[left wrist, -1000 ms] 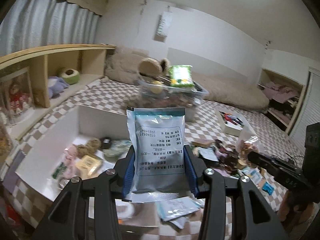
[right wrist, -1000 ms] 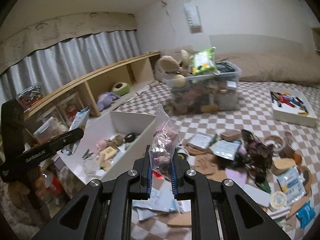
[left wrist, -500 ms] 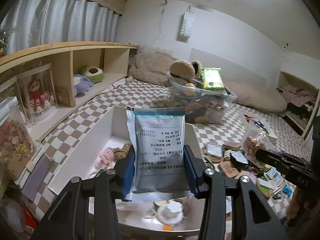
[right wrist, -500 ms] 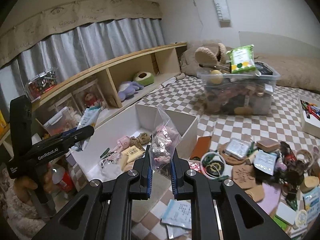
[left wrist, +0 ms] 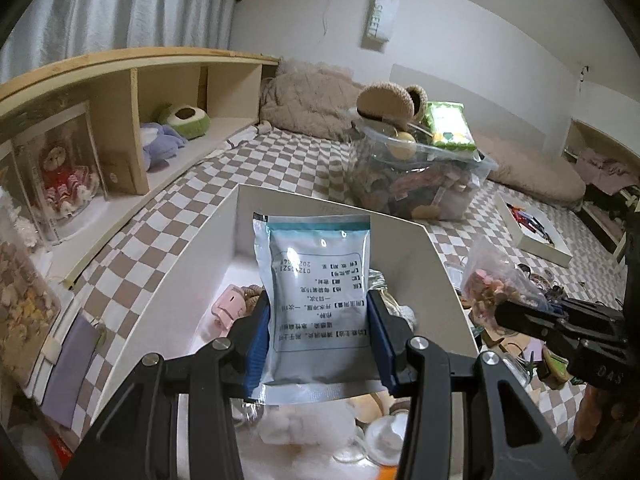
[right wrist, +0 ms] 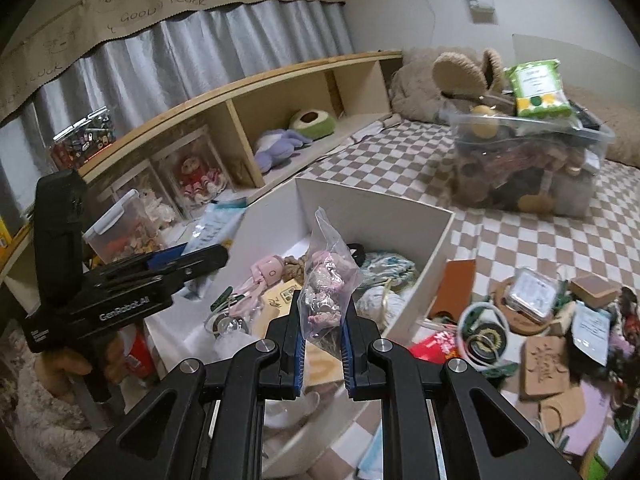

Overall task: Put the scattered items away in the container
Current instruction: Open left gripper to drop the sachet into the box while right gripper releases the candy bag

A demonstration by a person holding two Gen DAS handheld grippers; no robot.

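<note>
My left gripper [left wrist: 318, 320] is shut on a pale blue printed sachet [left wrist: 318, 292], held upright over the open white box [left wrist: 404, 236]. That same left gripper [right wrist: 192, 258] shows at the left of the right wrist view, with the sachet [right wrist: 214, 226] sticking out beyond it. My right gripper [right wrist: 322, 336] is shut on a clear zip bag of pink pieces [right wrist: 328, 284], above the box's near end [right wrist: 436, 248]. In the left wrist view the right gripper [left wrist: 516, 312] and its bag [left wrist: 492, 280] hang just right of the box. Several small items lie inside the box.
Loose items litter the checked cover [right wrist: 540, 320] right of the box. A full clear bin [right wrist: 528, 160] with a green pack on top stands behind. A wooden shelf [left wrist: 132, 92] with plush toys runs along the left. A white tray of pens [left wrist: 532, 232] lies far right.
Both grippers have swung left and slightly down, from over the scattered pile to above the white box. Each still holds its packet.
</note>
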